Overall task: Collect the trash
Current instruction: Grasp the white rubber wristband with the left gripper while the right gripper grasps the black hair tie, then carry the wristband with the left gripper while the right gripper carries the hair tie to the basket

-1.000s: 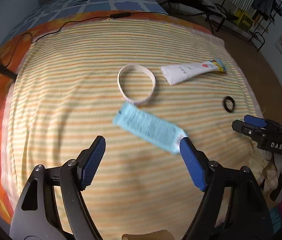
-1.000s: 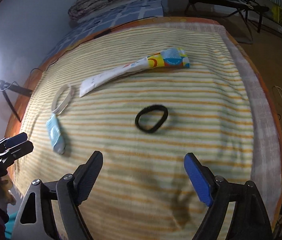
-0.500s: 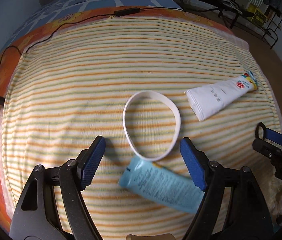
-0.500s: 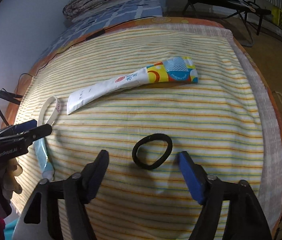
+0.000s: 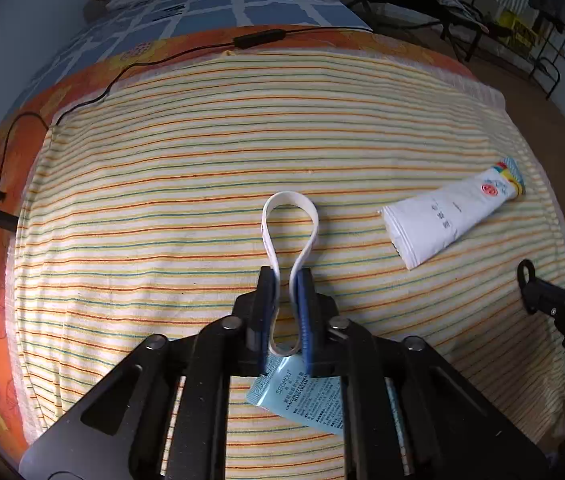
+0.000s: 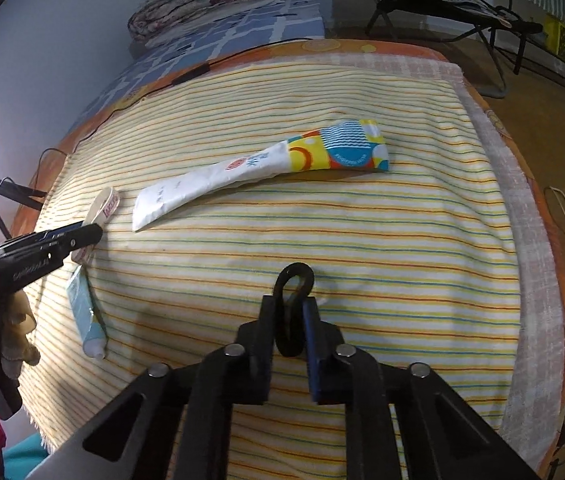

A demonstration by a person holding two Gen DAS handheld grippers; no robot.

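The light-blue tube [image 5: 302, 396] reads "SEOMOU"; the right gripper [image 5: 562, 312] body shows the letters "DAS".

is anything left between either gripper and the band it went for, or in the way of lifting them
Nothing visible. The left gripper has just closed on the white band, the right gripper on the black hair tie. The small blue tube lies just behind the white band, under the left gripper; whether they touch is unclear.

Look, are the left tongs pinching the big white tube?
No, the left tongs are squeezing the white band; the white tube lies apart, untouched.
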